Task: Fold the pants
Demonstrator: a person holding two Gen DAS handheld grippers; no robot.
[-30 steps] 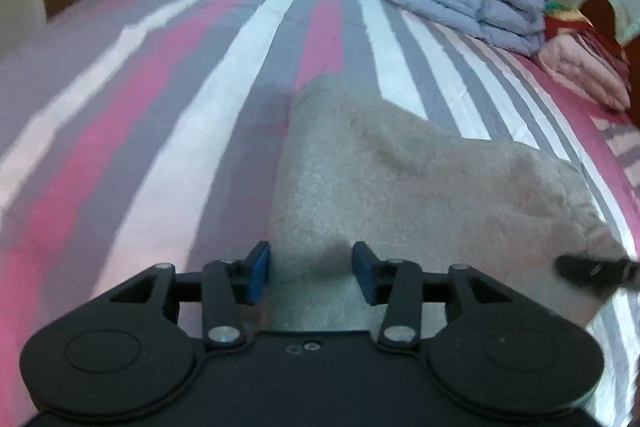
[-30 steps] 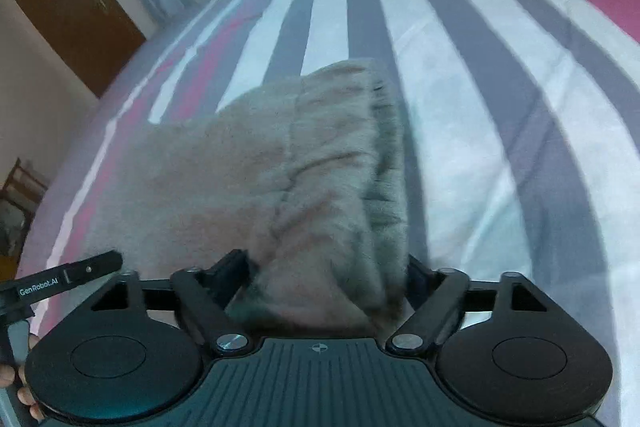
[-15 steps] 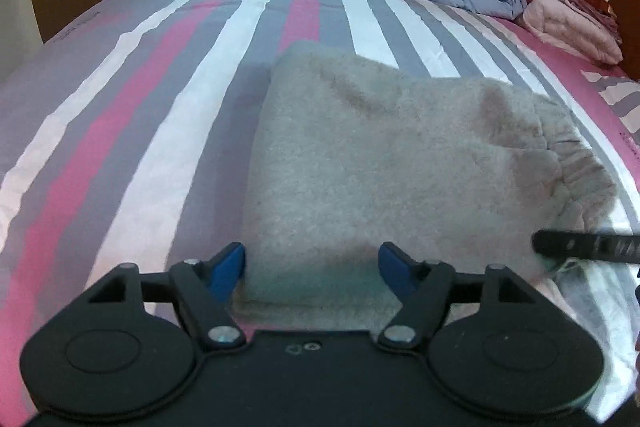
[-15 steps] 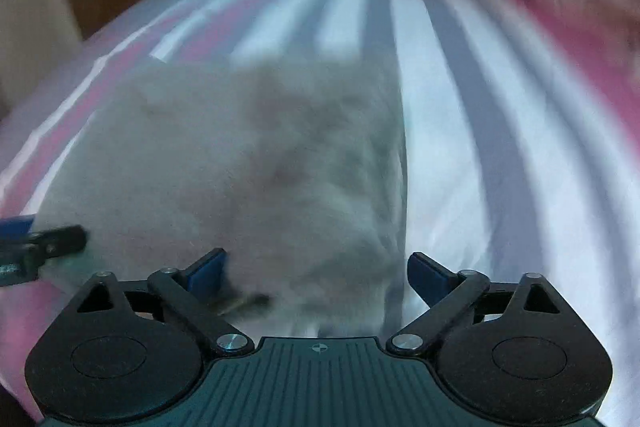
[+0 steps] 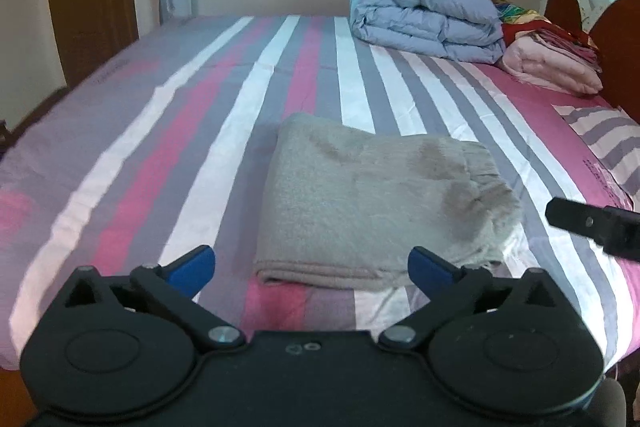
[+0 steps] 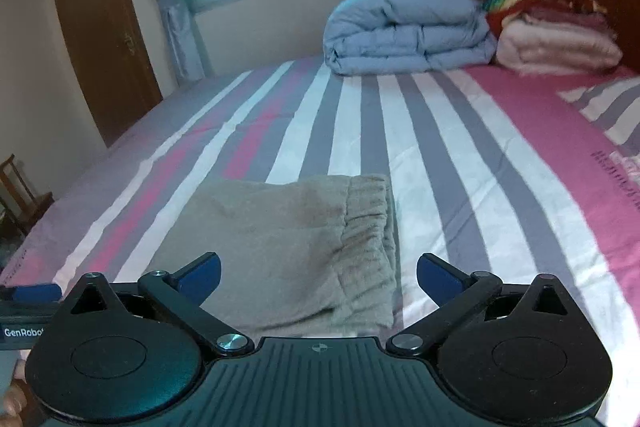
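On the striped bed sheet (image 5: 160,163), near its front edge, the grey pants (image 5: 360,203) lie folded into a flat, squarish bundle. Its longer side seems to run across the bed, though the fisheye makes that hard to judge. The elastic waistband (image 6: 366,223) sits along the bundle's right edge, and a rounded fold faces left. The left gripper (image 5: 312,265) hovers at the bundle's near edge, jaws spread wide and empty. The right gripper (image 6: 318,273) hangs above the waistband end, equally wide apart, holding nothing. A folded blue duvet (image 5: 424,15) rests at the far side.
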